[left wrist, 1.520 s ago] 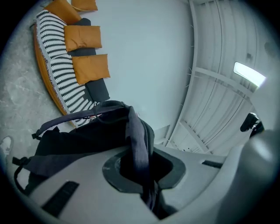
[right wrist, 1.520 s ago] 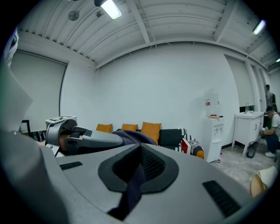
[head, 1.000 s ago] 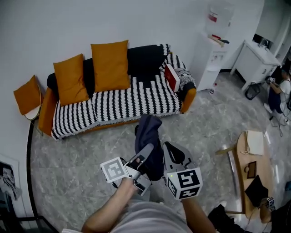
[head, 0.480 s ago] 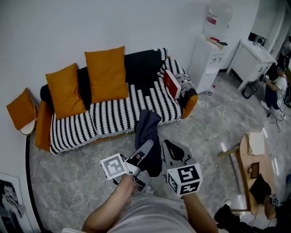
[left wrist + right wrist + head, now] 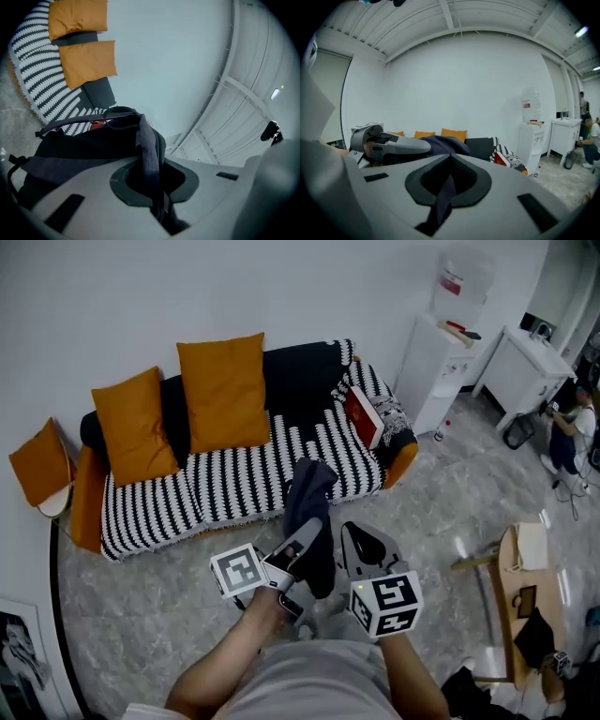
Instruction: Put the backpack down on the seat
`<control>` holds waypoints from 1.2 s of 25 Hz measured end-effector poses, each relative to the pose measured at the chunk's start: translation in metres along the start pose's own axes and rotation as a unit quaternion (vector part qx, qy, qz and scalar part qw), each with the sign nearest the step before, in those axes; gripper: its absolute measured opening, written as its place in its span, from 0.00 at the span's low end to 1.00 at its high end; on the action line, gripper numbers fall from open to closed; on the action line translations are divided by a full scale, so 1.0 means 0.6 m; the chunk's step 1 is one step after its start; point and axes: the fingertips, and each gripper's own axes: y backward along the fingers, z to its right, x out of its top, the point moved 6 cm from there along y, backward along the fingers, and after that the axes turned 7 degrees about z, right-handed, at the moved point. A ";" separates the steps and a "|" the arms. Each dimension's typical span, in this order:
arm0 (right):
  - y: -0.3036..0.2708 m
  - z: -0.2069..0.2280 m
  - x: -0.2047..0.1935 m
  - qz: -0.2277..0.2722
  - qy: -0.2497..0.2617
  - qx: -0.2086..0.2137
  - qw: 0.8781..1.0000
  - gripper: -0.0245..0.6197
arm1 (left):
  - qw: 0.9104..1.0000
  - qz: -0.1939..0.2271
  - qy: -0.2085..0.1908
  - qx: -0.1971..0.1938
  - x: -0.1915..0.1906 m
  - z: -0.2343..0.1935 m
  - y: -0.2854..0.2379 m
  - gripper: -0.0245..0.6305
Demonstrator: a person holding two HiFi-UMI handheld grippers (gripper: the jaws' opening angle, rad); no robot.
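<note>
**couch_lurker:** So where was the bag at that point, on the seat already?

**gripguy:** Nope, not yet. The dark navy fabric backpack was hanging in the air in front of the long sofa with the black-and-white striped cover. It was roughly opposite the sofa's right half, over the floor and not touching the seat. Both tongs had it. The left gripper was clamped tight on a grey webbing strap of the backpack, pinched right between the pads. The right gripper was closed the same way on another dark strap. The two grippers sat side by side, near each other, on the side of the backpack facing away from the sofa.

**couch_lurker:** What else was around the sofa?

**gripguy:** A big square orange cushion leaned on the sofa's backrest near the middle. A second orange cushion leaned towards the left end. A third orange cushion sat just off the sofa's left end, and I couldn't tell what it rested on. A flat red thing, book or box, was propped at the sofa's right end. Past that end stood a tall white water dispenser. Grey marbled floor ran along the sofa's front.
</note>
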 end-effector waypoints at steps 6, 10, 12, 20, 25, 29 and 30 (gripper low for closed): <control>-0.053 0.040 0.000 0.004 -0.005 0.016 1.000 0.04 | 1.000 0.007 -0.013 0.013 0.026 -0.028 -0.043 0.08; -0.102 0.084 0.000 0.003 -0.006 0.037 0.999 0.04 | 1.000 0.023 -0.006 0.017 0.039 -0.045 -0.098 0.08; -0.134 0.112 0.003 0.000 -0.010 0.049 0.999 0.04 | 0.999 0.032 -0.005 0.024 0.052 -0.055 -0.131 0.08; -0.248 0.232 0.021 -0.014 -0.011 0.094 0.995 0.04 | 0.996 0.069 -0.012 0.048 0.093 -0.094 -0.263 0.08; -0.297 0.295 0.031 -0.018 -0.013 0.109 0.994 0.04 | 0.995 0.083 -0.021 0.054 0.115 -0.111 -0.336 0.08; -0.322 0.345 0.042 -0.008 -0.016 0.111 0.994 0.04 | 0.995 0.082 -0.031 0.056 0.124 -0.118 -0.389 0.08; -0.327 0.356 0.044 -0.006 -0.016 0.111 0.994 0.04 | 0.995 0.080 -0.035 0.057 0.126 -0.120 -0.401 0.08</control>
